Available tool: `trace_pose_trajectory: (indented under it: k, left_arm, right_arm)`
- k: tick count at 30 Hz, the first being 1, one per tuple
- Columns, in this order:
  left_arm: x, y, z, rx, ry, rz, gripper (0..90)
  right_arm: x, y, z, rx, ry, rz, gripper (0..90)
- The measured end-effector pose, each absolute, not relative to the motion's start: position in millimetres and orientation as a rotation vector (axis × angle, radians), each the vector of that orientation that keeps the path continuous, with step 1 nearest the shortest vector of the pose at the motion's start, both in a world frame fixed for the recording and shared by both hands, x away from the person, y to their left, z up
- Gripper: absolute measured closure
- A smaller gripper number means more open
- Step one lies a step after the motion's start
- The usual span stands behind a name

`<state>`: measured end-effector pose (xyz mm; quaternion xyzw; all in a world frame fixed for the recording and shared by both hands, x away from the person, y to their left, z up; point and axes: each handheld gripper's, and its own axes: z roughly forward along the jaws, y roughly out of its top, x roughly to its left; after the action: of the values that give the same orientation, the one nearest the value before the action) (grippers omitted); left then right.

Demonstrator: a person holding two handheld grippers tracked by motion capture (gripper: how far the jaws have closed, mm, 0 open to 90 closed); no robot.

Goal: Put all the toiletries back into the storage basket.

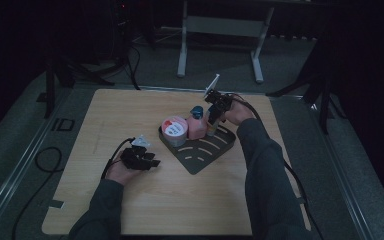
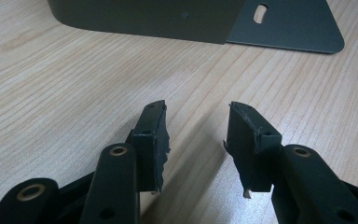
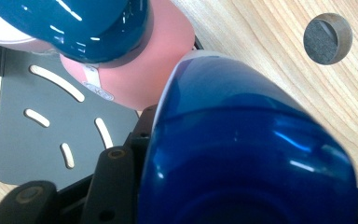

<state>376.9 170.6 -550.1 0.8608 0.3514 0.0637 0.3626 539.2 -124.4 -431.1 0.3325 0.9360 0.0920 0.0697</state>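
Note:
A dark grey slotted tray (image 1: 200, 155) lies at the table's middle. On it stand a round tub with a red and white lid (image 1: 174, 129) and a pink bottle (image 1: 196, 125) with a teal cap. My right gripper (image 1: 215, 117) points down at the tray's far right side and is shut on a blue bottle (image 1: 213, 125). In the right gripper view the blue bottle (image 3: 242, 154) sits between the jaws, close beside the pink bottle (image 3: 140, 70) and above the tray (image 3: 23, 149). My left gripper (image 1: 147, 160) rests on the wood left of the tray, open (image 2: 196, 121) and holding nothing, facing the tray's wall (image 2: 158, 18).
A round metal insert (image 3: 327, 38) sits in the tabletop beyond the blue bottle. A white desk frame (image 1: 220, 30) and dark stand legs (image 1: 55, 75) stand on the floor behind the table. Black cables (image 1: 45, 160) trail off the left side.

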Motion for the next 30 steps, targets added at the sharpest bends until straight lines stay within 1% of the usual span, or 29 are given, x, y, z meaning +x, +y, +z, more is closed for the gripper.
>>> trace_pose_trajectory:
  k: [7,10,17,19,21,22,24,26,27,29,30]
  left_arm:
    - [376.8,170.6,-550.0,2.216,0.905,0.164,57.2]
    - [376.7,170.6,-550.1,2.216,0.905,0.164,57.1]
    - [376.8,170.7,-550.0,2.216,0.905,0.162,57.1]
    - [376.8,170.8,-550.0,2.216,0.904,0.161,57.1]
    - [377.0,170.9,-550.1,2.214,0.905,0.159,57.2]
    - [377.0,170.9,-550.1,2.215,0.904,0.160,57.2]
    - [376.9,170.9,-550.1,2.216,0.904,0.160,57.2]
    - [376.8,170.8,-550.1,2.216,0.904,0.162,57.2]
    - [376.9,170.8,-550.1,2.216,0.904,0.161,57.2]
    - [376.9,170.8,-550.1,2.216,0.904,0.161,57.2]
    - [376.9,170.7,-550.1,2.216,0.904,0.162,57.2]
  right_arm:
    - [540.2,-123.3,-432.0,1.015,2.805,0.304,54.1]
    - [541.6,-122.6,-432.7,1.021,2.798,0.328,52.3]
    - [541.3,-121.9,-432.6,1.033,2.812,0.332,41.5]
    - [540.8,-122.1,-432.7,1.014,2.807,0.330,36.2]
    - [540.7,-122.3,-431.9,1.016,2.796,0.329,34.7]
    - [540.3,-123.1,-430.0,1.028,2.794,0.337,29.4]
    - [540.2,-124.3,-429.1,1.024,2.797,0.342,26.5]
    - [539.5,-124.7,-428.7,1.022,2.791,0.330,19.1]
    - [538.4,-125.2,-428.5,1.020,2.791,0.323,18.6]
    - [536.0,-125.1,-428.9,1.004,2.800,0.307,13.7]
    - [534.2,-124.9,-428.6,0.987,2.790,0.298,14.1]
